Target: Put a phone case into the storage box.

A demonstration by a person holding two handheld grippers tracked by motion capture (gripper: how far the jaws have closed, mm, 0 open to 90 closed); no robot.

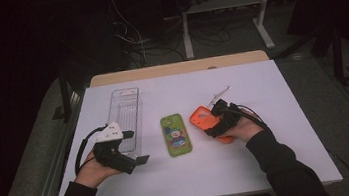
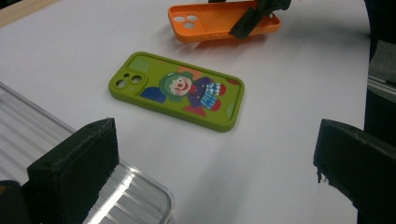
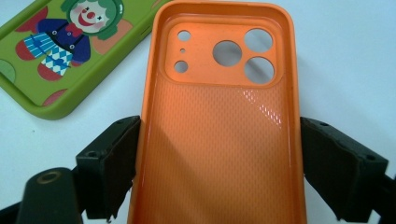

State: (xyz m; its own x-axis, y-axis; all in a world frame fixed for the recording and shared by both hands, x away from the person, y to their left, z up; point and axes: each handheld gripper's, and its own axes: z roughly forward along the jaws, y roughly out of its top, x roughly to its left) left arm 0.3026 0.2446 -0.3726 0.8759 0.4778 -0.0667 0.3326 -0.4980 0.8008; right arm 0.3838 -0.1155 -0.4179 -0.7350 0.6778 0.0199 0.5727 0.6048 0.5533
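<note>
Right gripper view: orange phone case (image 3: 219, 135) clamped between right claw (image 3: 217, 163).

I saw a rectangular table (image 1: 280, 155) covered by a plain white sheet, with a strip of light wood showing along its far edge. On its left part lay a long clear ribbed plastic tray (image 1: 127, 115), set lengthwise away from me, and near the middle a green rubbery phone case printed with a clown (image 1: 175, 134) rested flat, picture side up. To the right of it, well apart from the tray, was an orange plastic phone case (image 1: 204, 118) with its hollow side up; whether it rested on the sheet I could not tell.
</note>
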